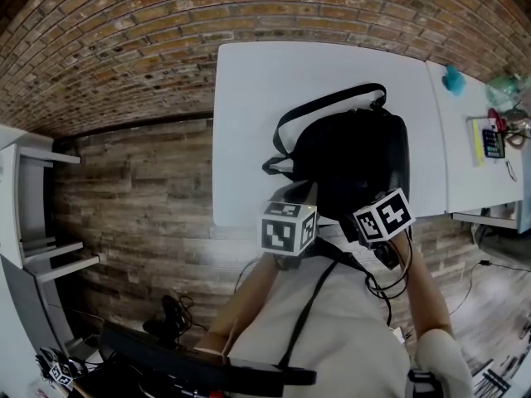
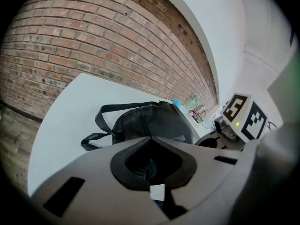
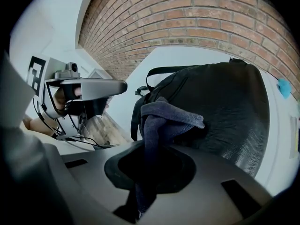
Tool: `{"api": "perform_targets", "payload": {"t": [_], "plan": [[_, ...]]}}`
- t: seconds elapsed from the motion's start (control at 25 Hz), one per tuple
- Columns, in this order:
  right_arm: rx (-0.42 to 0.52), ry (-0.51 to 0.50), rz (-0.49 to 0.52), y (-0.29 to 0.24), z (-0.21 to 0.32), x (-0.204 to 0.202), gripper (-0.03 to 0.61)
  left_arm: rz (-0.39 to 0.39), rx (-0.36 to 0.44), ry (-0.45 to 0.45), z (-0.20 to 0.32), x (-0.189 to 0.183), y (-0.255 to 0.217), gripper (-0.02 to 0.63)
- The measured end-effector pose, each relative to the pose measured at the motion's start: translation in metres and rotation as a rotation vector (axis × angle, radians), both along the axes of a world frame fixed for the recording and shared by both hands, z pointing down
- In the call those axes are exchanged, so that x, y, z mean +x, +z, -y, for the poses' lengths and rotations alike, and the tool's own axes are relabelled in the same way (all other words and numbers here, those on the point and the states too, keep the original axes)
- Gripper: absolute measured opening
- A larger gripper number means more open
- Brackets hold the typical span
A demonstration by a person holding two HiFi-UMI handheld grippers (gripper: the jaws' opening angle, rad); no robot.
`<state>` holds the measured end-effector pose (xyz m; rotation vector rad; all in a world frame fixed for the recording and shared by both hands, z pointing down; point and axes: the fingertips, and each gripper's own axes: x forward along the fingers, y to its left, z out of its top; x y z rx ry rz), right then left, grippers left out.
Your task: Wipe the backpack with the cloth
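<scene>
A black backpack (image 1: 357, 152) lies on the white table (image 1: 249, 98) near its front edge, with its straps (image 1: 286, 131) toward the left. My right gripper (image 1: 377, 214) hovers at the bag's near side, shut on a dark blue-grey cloth (image 3: 164, 118). The cloth bunches up out of the jaws just in front of the backpack (image 3: 225, 102); whether it touches the bag I cannot tell. My left gripper (image 1: 290, 214) hangs beside it at the table edge, shut with nothing in it. In the left gripper view the backpack (image 2: 145, 121) sits beyond the joined jaws.
A second white table (image 1: 477, 172) adjoins on the right and carries a teal object (image 1: 453, 80), a green bottle (image 1: 503, 89) and a yellow-edged device (image 1: 489, 142). A white shelf unit (image 1: 33, 214) stands at the left. Cables (image 1: 170, 313) lie on the wooden floor.
</scene>
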<state>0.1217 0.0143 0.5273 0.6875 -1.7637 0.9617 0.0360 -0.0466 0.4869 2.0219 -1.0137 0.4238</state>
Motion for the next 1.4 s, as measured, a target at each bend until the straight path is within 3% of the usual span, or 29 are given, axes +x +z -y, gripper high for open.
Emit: {"api": "perform_targets", "payload": {"t": [0.52, 0.68, 0.84, 1.08, 1.4], "plan": [[-0.099, -0.033, 0.018, 0.015, -0.029, -0.006, 0.038, 0.002, -0.002, 0.009, 0.002, 0.003, 0.001, 0.003], [-0.091, 0.027, 0.117, -0.003, -0.016, -0.009, 0.038, 0.000, 0.010, -0.008, 0.006, 0.000, -0.001, 0.003], [-0.005, 0.084, 0.165, -0.036, 0.023, 0.003, 0.038, -0.007, 0.022, -0.019, 0.009, 0.000, -0.005, 0.003], [0.198, 0.103, 0.074, -0.069, 0.103, 0.032, 0.038, -0.011, 0.018, -0.019, 0.010, -0.001, -0.005, 0.003], [0.286, 0.162, 0.040, -0.067, 0.179, 0.038, 0.038, -0.006, 0.009, -0.025, 0.010, -0.005, -0.003, 0.003]]}}
